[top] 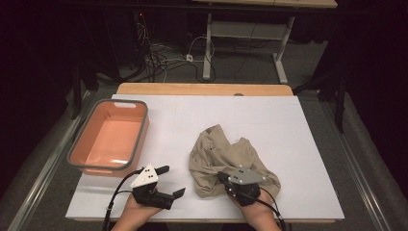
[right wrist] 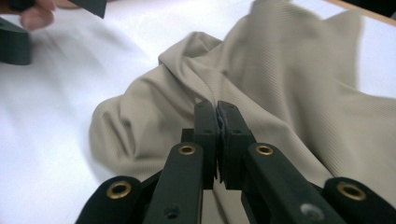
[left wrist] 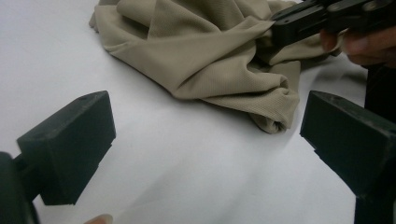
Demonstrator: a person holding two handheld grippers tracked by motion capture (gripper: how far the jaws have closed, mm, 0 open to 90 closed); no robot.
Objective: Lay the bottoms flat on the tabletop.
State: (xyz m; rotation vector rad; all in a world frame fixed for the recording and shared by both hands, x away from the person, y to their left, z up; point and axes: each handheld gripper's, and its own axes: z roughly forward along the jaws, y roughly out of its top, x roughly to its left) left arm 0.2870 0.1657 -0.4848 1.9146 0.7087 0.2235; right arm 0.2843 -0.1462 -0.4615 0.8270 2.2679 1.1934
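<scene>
Cloth (top: pixel 231 161) of a beige colour lies crumpled on the right half of the white table (top: pixel 308 144), close to the near edge and right of the midline, its bulk running from a rumpled near-left corner back toward the far right. A fold at its near edge is pinched by the right gripper (right wrist: pixel 217 112), whose jaws are pressed together on the fabric with a thin ridge of it caught between them. The left gripper (left wrist: pixel 205 140) is held just to the left of the cloth, above bare table near the near edge, its jaws spread wide with nothing between them; the cloth's loose near-left corner lies straight ahead of it and slightly to the right. The left gripper is judged the nearer tool for that free corner. Further left, near the table's left edge, an orange tub (top: pixel 82 154) with a grey rim stands well apart from the cloth.
</scene>
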